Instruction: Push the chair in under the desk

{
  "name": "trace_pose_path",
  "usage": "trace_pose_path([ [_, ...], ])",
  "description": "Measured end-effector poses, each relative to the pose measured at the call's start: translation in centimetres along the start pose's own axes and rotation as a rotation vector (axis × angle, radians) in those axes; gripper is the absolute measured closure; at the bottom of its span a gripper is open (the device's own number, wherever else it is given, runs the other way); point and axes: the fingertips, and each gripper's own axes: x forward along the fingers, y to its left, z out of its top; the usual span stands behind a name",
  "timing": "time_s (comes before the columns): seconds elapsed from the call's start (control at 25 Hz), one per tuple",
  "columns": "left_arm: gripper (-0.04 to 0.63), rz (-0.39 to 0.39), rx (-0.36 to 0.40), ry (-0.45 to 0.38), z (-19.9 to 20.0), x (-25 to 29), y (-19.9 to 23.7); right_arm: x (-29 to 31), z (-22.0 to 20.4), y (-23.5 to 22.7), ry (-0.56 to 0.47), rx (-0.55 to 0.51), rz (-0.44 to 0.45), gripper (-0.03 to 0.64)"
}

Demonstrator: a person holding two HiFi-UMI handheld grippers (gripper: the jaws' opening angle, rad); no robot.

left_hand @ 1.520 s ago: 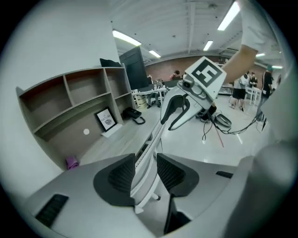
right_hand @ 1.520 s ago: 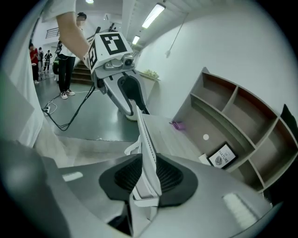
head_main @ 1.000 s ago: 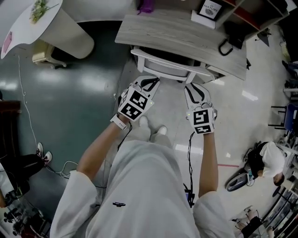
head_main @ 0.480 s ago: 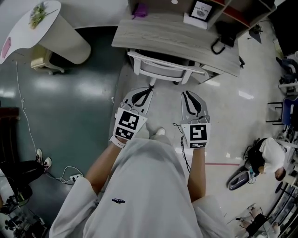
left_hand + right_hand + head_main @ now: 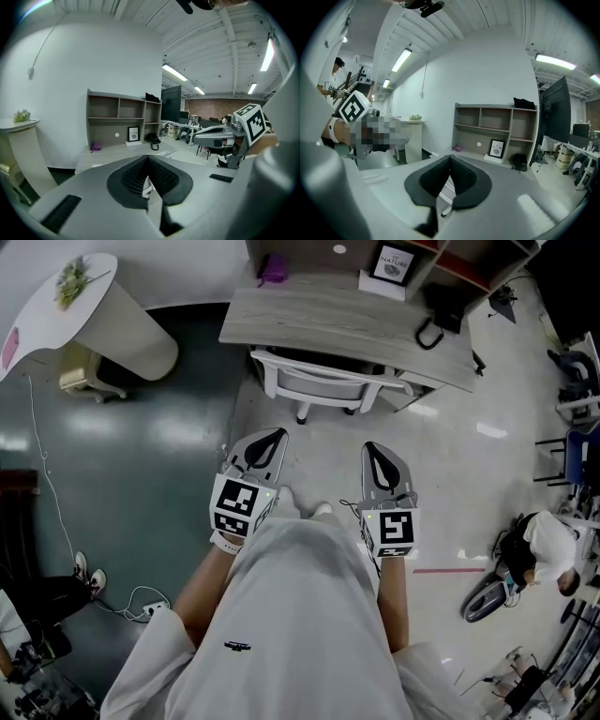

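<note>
Head view: the white chair [image 5: 323, 382] was seen tucked against the front edge of the wooden desk [image 5: 309, 315], its seat largely beneath the top; the left gripper [image 5: 267, 437] and right gripper [image 5: 377, 448] were held over the pale floor [image 5: 469, 456], apart from the chair; in the gripper views both pairs of jaws were recorded clenched together, nothing between them; a framed picture [image 5: 392, 264] was noted on the desk.

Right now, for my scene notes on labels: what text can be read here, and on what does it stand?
"NATURE": on the framed print on the desk; its smaller print is unreadable.
Shirt mark: too small to read.
Marker cubes: square patterns only, no words.
</note>
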Motion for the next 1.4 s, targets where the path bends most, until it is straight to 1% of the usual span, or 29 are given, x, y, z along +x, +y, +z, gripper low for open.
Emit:
trace_pose_path([
  [0.12, 0.589, -0.008, -0.043, -0.016, 0.3, -0.6, -0.3, -0.2, 0.2, 0.4, -0.017, 0.023, -0.004, 0.604],
  [0.24, 0.589, -0.013, -0.061, -0.025, 0.6, -0.9, -0.6, -0.2, 0.6, 0.6, -0.034, 0.047, -0.005, 0.603],
  [0.6, 0.589, -0.026, -0.061, -0.032, 0.8, -0.5, -1.1, 0.1, 1.6, 1.0, -0.052, 0.048, 0.008, 0.603],
  [0.88, 0.589, -0.049, -0.067, -0.042, 1.1, -0.6, -1.9, 0.0, 1.5, 0.7, -0.051, 0.072, 0.012, 0.603],
  [1.4, 0.589, -0.059, -0.069, -0.044, 0.8, -1.1, -2.9, -0.5, 1.2, 0.7, -0.045, 0.098, 0.015, 0.603],
])
